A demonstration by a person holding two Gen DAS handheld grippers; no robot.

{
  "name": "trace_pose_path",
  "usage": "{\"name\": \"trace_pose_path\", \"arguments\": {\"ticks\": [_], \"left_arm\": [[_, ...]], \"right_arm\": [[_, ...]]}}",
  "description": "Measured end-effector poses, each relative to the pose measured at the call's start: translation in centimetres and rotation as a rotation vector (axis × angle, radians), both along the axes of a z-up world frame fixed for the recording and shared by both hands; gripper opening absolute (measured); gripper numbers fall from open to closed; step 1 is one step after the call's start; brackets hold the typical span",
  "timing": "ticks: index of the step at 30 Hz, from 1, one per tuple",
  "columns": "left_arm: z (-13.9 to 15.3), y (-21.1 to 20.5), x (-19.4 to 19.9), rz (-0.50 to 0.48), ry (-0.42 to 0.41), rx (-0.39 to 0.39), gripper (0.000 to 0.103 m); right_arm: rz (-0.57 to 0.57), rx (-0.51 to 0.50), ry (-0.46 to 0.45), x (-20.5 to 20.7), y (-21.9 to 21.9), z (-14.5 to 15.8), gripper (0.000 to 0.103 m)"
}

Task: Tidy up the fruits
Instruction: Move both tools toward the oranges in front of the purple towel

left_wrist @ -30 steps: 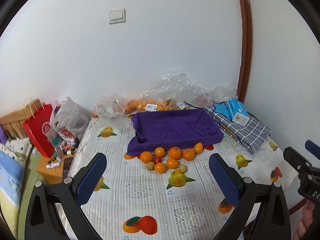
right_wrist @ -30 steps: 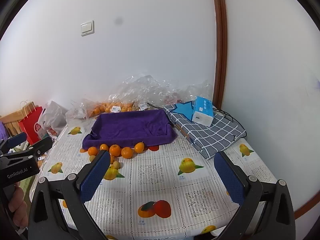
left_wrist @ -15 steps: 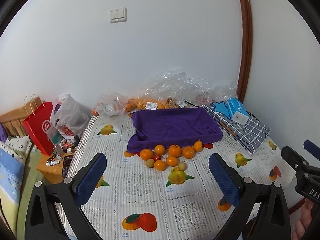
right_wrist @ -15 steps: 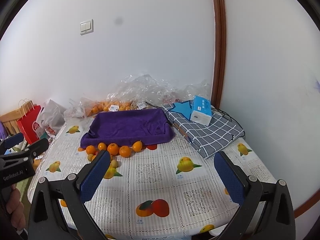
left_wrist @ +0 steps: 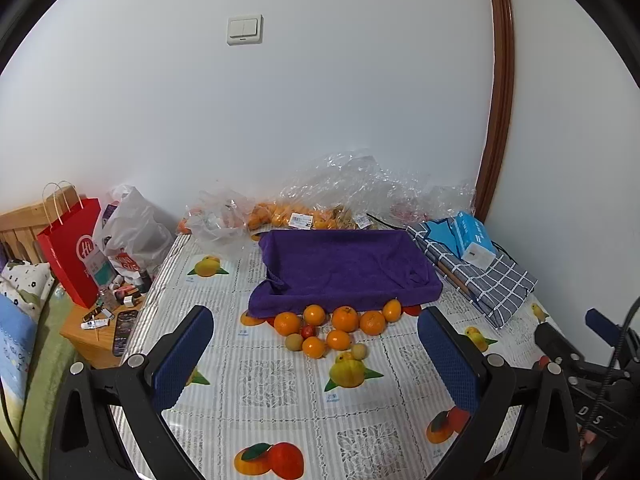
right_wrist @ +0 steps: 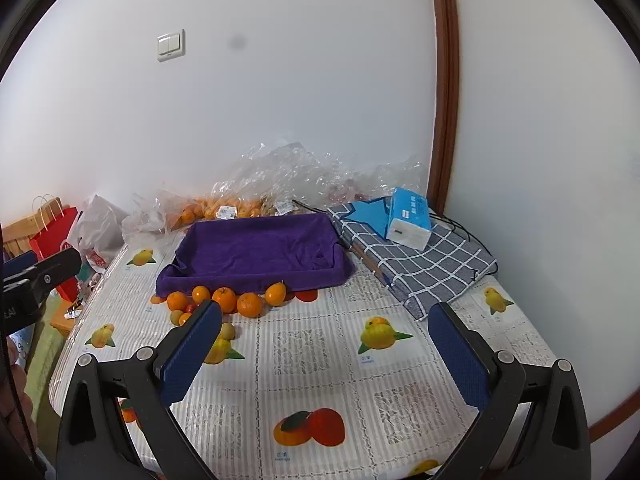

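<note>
Left gripper (left_wrist: 316, 356): jaws wide apart, holding nothing.
Right gripper (right_wrist: 328, 350): jaws wide apart, empty.
Fruits (left_wrist: 336, 326): clustered ahead of the left jaws, touching one another, just before the purple-lined tray (left_wrist: 344, 268); beyond the right gripper's left jaw.
Risk: round fruit may roll across the tablecloth (left_wrist: 280, 392) if a finger nudges a neighbour.
Risk: the small pale ones could slip from wide pads.

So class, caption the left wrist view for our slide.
Open left gripper faces loose oranges lying before an empty purple tray.
</note>
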State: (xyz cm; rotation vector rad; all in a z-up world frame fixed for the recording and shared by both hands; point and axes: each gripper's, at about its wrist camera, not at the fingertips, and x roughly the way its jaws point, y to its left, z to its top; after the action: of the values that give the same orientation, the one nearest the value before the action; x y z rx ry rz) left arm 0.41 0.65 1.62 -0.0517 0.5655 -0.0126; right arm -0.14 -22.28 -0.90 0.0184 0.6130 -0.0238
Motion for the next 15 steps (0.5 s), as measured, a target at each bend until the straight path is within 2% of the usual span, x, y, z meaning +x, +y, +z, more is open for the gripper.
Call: {"name": "trace_pose_path", "arguments": {"ticks": [9,12,15], "left_arm": [[-1.7,0.9,2.4,-0.004,0.018,0.002,0.103],[-2.6,1.7,3.6,0.004,0.026,-0.013,0.103],[-3.9,2.5,5.3,0.012,0.043,-0.007,0.102]], "right_arm": [[-0.019,0.012,0.004,3.2,-0.9,-2.4,0.101],[-0.021,-0.024,0.005,4.5,-0.9,-3.4,0.101],[-0.018,-0.05,0.045,6.2,-0.6,-4.5,0.101]]}}
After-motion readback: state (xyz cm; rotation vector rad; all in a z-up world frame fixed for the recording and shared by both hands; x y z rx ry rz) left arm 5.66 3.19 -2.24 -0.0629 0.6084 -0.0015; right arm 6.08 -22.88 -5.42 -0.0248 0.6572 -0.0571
